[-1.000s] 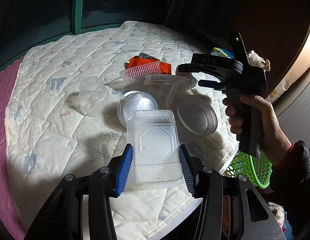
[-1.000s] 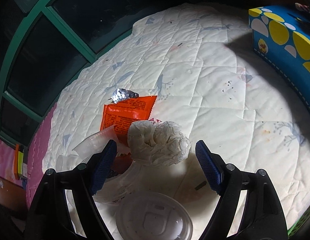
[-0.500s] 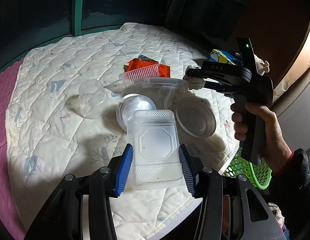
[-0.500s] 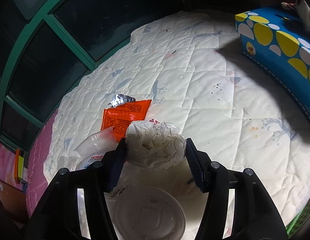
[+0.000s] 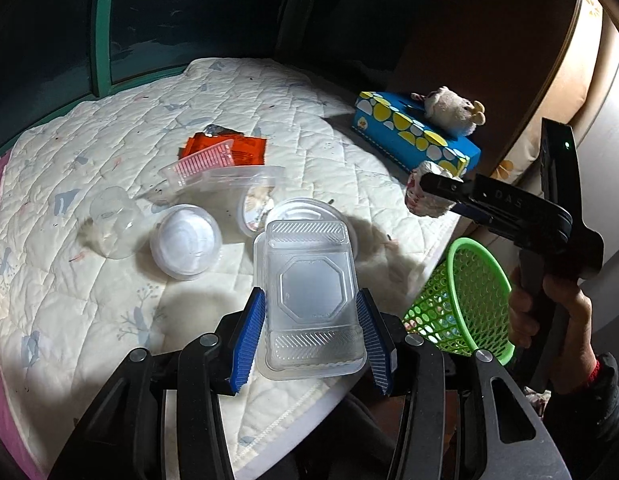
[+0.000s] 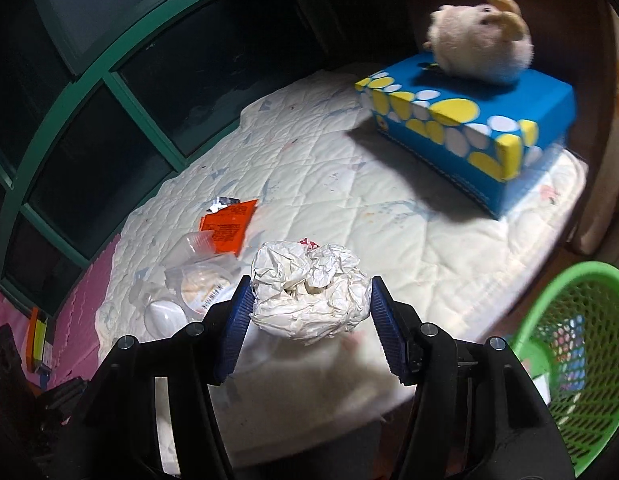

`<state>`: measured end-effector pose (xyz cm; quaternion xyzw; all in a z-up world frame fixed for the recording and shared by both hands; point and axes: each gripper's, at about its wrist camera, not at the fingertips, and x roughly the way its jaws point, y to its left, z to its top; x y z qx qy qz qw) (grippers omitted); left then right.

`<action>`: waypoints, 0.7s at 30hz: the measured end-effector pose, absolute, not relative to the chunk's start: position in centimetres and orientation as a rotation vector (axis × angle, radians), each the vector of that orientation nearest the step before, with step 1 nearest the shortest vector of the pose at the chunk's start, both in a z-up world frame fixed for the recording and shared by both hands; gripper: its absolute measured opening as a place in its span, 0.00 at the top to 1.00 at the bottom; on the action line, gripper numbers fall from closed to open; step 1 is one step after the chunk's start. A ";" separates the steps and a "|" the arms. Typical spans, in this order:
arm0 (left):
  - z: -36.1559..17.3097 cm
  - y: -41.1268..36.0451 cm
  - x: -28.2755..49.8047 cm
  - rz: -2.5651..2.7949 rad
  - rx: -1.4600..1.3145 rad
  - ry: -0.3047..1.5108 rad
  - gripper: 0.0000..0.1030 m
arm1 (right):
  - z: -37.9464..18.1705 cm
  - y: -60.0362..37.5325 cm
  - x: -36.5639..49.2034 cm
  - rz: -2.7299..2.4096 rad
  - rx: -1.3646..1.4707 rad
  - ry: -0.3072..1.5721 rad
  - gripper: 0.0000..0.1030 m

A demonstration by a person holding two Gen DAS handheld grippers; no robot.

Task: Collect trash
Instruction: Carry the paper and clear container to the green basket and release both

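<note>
My left gripper [image 5: 311, 332] is shut on a clear rectangular plastic container [image 5: 311, 292], its blue pads pressing both long sides, just above the front edge of the quilted mat [image 5: 69, 280]. My right gripper [image 6: 309, 316] is shut on a crumpled white paper ball [image 6: 309, 300], held up off the mat. In the left wrist view the right gripper [image 5: 429, 194] with the paper ball [image 5: 421, 200] hangs over the mat's right edge, above and behind a green mesh basket [image 5: 457, 300]. The basket [image 6: 577, 344] stands beside the mat at lower right.
On the mat lie an orange packet [image 5: 245, 148], a clear cup [image 5: 111, 228], a white round lid [image 5: 185, 242] and other clear lids [image 5: 237, 178]. A blue spotted tissue box [image 6: 469, 128] with a plush toy [image 6: 477, 44] stands at the far right. A dark green-framed window lies behind.
My right gripper closed on the paper ball, lifted it and carried it right towards the mat's edge by the basket. My left gripper drifted right with the container still in it.
</note>
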<state>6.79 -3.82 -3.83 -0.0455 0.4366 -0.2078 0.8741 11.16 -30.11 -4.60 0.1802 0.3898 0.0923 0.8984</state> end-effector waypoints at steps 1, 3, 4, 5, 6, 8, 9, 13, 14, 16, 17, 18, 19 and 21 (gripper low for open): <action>-3.8 -4.4 6.7 -0.446 -0.088 0.910 0.56 | -4.7 -31.3 10.3 0.169 0.381 0.806 0.43; -3.6 -5.6 6.7 -0.476 -0.078 0.913 0.56 | -4.9 -33.5 8.6 0.116 0.382 0.806 0.43; -3.5 -6.2 6.6 -0.489 -0.073 0.912 0.56 | -5.1 -34.5 7.7 0.089 0.379 0.807 0.43; -3.4 -6.8 6.5 -0.501 -0.065 0.909 0.56 | -5.4 -35.6 6.9 0.063 0.378 0.810 0.43; -3.4 -7.4 6.5 -0.510 -0.057 0.907 0.56 | -5.8 -36.7 6.1 0.038 0.381 0.817 0.43; -3.2 -8.7 6.4 -0.536 -0.048 0.909 0.56 | -6.9 -39.0 4.8 -0.014 0.400 0.838 0.43; -3.2 -9.4 6.4 -0.548 -0.042 0.909 0.56 | -7.5 -40.1 4.2 -0.036 0.412 0.850 0.43; -3.1 -12.2 6.2 -0.584 -0.008 0.914 0.55 | -10.1 -43.5 2.6 -0.113 0.462 0.901 0.42; -3.1 -12.8 6.2 -0.594 -0.003 0.918 0.56 | -10.7 -44.1 2.3 -0.125 0.475 0.909 0.42; -3.1 -13.9 6.2 -0.611 0.011 0.923 0.56 | -11.8 -45.3 2.0 -0.148 0.500 0.924 0.42; -3.2 -14.5 6.2 -0.619 0.017 0.926 0.56 | -12.3 -45.8 2.0 -0.153 0.520 0.928 0.41; -3.2 -15.1 6.1 -0.628 0.024 0.929 0.56 | -12.6 -46.2 1.9 -0.158 0.533 0.930 0.40; -3.2 -15.7 6.1 -0.634 0.033 0.929 0.56 | -12.9 -46.5 1.9 -0.169 0.538 0.932 0.40; -3.2 -16.9 6.0 -0.646 0.052 0.927 0.56 | -13.3 -47.2 1.8 -0.183 0.544 0.930 0.38</action>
